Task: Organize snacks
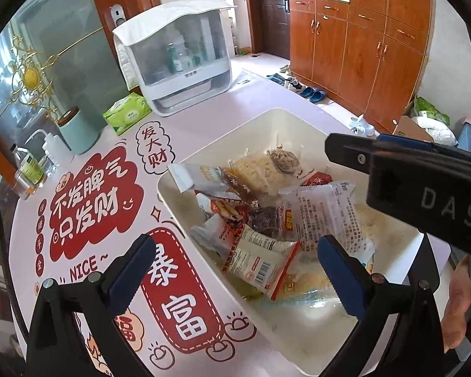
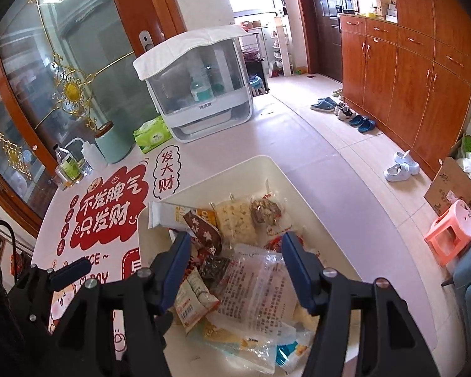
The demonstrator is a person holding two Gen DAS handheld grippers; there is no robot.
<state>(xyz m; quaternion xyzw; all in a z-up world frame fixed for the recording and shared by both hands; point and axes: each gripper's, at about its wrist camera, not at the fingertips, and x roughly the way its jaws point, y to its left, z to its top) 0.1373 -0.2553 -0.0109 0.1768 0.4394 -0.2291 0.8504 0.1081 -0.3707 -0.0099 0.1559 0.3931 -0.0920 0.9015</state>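
Left wrist: left claw (image 1: 235, 270) spread wide and empty above the near left rim of the white bin (image 1: 223, 132), snack packets (image 1: 267, 220) heaped inside, bare tabletop (image 1: 235, 100) beyond the bin's far rim.

Right wrist: right claw (image 2: 235, 267) parted, gripping nothing, over the clear printed packet (image 2: 254, 289) inside the bin.

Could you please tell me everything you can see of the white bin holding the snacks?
The bin is a cream-white rectangular tub, apparently plastic, with rounded corners and smooth, tall walls. It stands upright and uncovered on the printed tablecloth, near the table's edge. Inside lies a loose heap of snack packets, some clear, some red or white, one poking over the left rim. Both grippers hang open above it, touching no wall.
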